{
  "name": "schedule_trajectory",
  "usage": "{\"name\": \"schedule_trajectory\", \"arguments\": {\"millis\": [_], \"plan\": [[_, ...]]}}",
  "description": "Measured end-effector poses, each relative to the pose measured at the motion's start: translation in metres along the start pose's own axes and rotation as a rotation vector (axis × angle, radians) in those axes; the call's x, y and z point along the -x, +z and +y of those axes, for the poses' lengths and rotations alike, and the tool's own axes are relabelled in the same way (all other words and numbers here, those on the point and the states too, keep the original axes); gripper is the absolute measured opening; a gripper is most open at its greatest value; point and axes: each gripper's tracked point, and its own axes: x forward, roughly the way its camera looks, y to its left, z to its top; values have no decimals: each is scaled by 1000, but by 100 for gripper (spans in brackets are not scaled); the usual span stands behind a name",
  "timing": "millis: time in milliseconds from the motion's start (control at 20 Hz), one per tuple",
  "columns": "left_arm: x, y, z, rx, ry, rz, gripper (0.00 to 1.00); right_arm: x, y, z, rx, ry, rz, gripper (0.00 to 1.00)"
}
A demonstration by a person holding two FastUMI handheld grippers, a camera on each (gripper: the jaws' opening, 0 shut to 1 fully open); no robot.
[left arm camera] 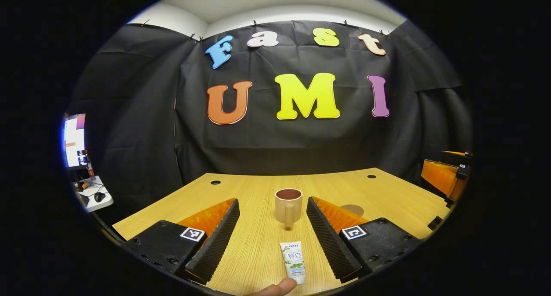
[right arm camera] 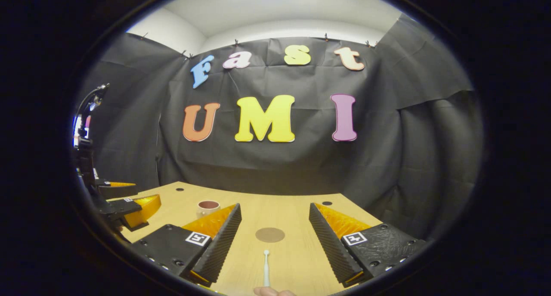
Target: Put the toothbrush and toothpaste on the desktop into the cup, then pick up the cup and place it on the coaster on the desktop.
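Toothpaste tube lay flat on the wooden desktop between the fingers of the left gripper, touching neither. That gripper was released, its jaws spread wide and holding nothing. A fingertip showed at the lower edge of the left gripper view, just beside the tube's near end. The tube was white with a blue band at its far end, a leaf motif and printed characters too small to read with confidence. Each finger mount carried a square black-and-white marker.

Beyond the tube, the beige cup stood upright with its handle facing the camera, also centred between the fingers and apart from the tube. A round brown coaster lay flat to the cup's right, partly hidden behind the finger.

In the right gripper view, the right gripper was likewise released, jaws wide, grasping nothing. A white toothbrush lay flat between its fingers, pointing toward the coaster, which lay just past its tip. The cup stood to the left, near the other gripper.

A lit monitor stood at the far left of the left gripper view.
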Motion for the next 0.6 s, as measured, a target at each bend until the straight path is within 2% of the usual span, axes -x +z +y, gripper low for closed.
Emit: {"name": "schedule_trajectory", "arguments": {"millis": [350, 600], "plan": [[-8, -68, -28, -34, -52, 204, 99, -7, -26, 1, -11, 15, 71, 95], [-8, -130, -45, 17, -81, 386, 100, -8, -43, -3, 18, 22, 113, 96]]}}
